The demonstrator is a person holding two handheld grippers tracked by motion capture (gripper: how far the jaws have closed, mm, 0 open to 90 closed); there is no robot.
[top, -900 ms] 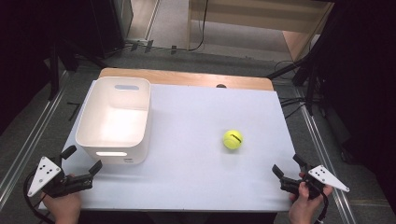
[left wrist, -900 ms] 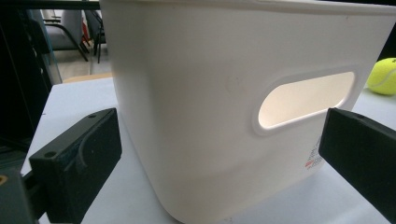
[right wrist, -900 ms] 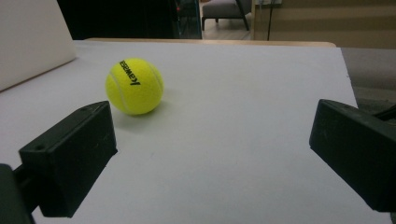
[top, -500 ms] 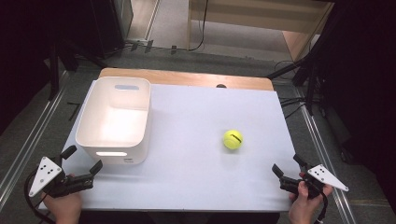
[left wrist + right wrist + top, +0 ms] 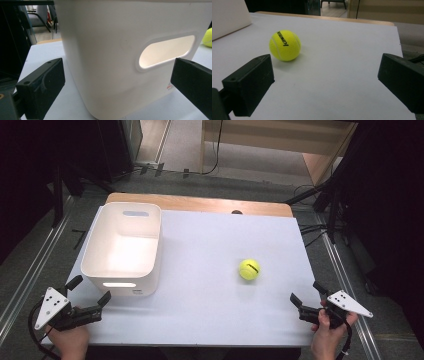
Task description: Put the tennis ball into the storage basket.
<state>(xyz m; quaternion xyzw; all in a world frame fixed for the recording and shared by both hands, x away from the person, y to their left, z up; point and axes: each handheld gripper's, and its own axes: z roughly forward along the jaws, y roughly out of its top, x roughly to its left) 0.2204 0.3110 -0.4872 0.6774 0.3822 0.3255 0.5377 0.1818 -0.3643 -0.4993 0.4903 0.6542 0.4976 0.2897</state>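
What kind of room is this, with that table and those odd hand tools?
Probably a lab or workshop set up for recording handling tasks: a white-topped table holding a white plastic bin and yellow tennis ball, loose black cables across the grey floor.

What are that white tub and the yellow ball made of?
The white tub looks like moulded plastic with a smooth matte finish: rounded corners, a cut-out handle slot, light glowing through its wall. The yellow ball looks like a felt-covered tennis ball: fuzzy nap, curved seam, printed lettering.
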